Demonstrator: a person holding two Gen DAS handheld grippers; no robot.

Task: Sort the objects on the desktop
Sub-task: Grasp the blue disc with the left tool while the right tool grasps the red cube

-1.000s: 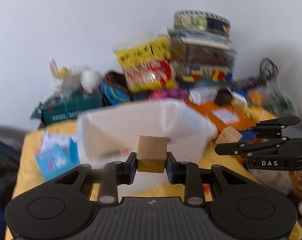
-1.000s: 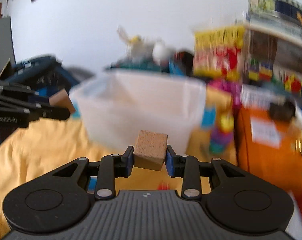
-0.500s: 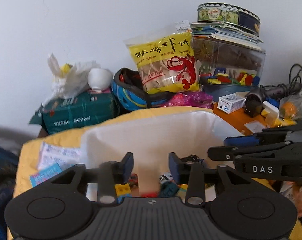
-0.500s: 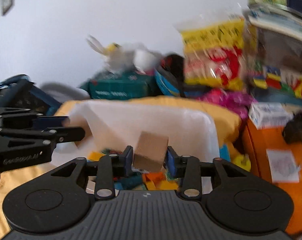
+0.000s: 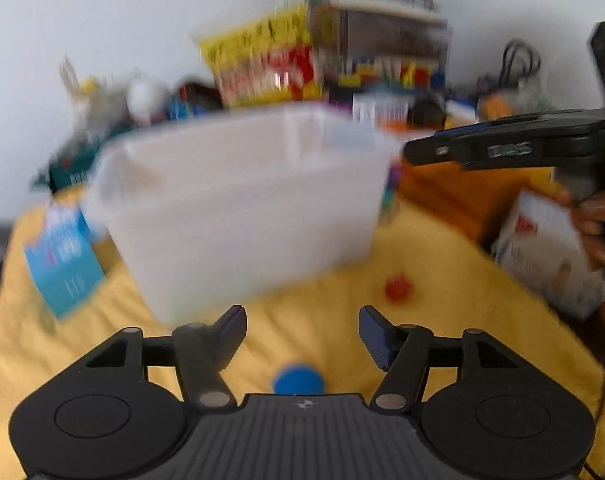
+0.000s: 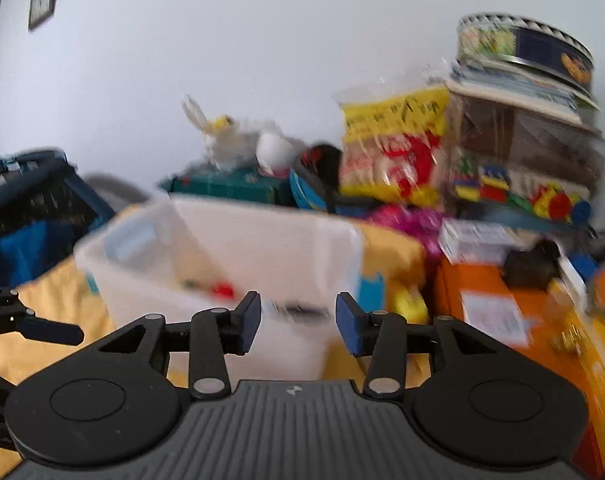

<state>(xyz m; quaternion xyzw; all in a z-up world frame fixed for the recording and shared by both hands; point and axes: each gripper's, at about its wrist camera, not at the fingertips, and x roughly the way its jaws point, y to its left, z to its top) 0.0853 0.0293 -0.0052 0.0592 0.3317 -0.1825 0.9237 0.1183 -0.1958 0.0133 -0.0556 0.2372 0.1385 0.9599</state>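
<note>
A white plastic bin (image 5: 242, 208) stands on the yellow cloth (image 5: 442, 320), with small coloured toys inside (image 6: 222, 290). My left gripper (image 5: 302, 330) hangs low in front of the bin, its jaws opening wide with nothing between them. A blue ball (image 5: 298, 380) lies just under it and a small red piece (image 5: 398, 289) to its right. My right gripper (image 6: 298, 320) is near the bin's front rim (image 6: 206, 300), jaws opening, nothing between them. It also shows side-on as the right gripper (image 5: 426, 151) by the bin's right edge.
Behind the bin are a yellow snack bag (image 6: 394, 148), a clear box of bricks (image 6: 522, 168) under a round tin (image 6: 522, 56), a green box (image 6: 230, 184) and an orange box (image 6: 494, 304). A blue leaflet (image 5: 62, 260) lies left; a white carton (image 5: 542, 248) right.
Both grippers held wooden cubes over the bin a second ago. Both cubes are gone from the jaws, which now stand apart. The left gripper has dropped down in front of the bin.
</note>
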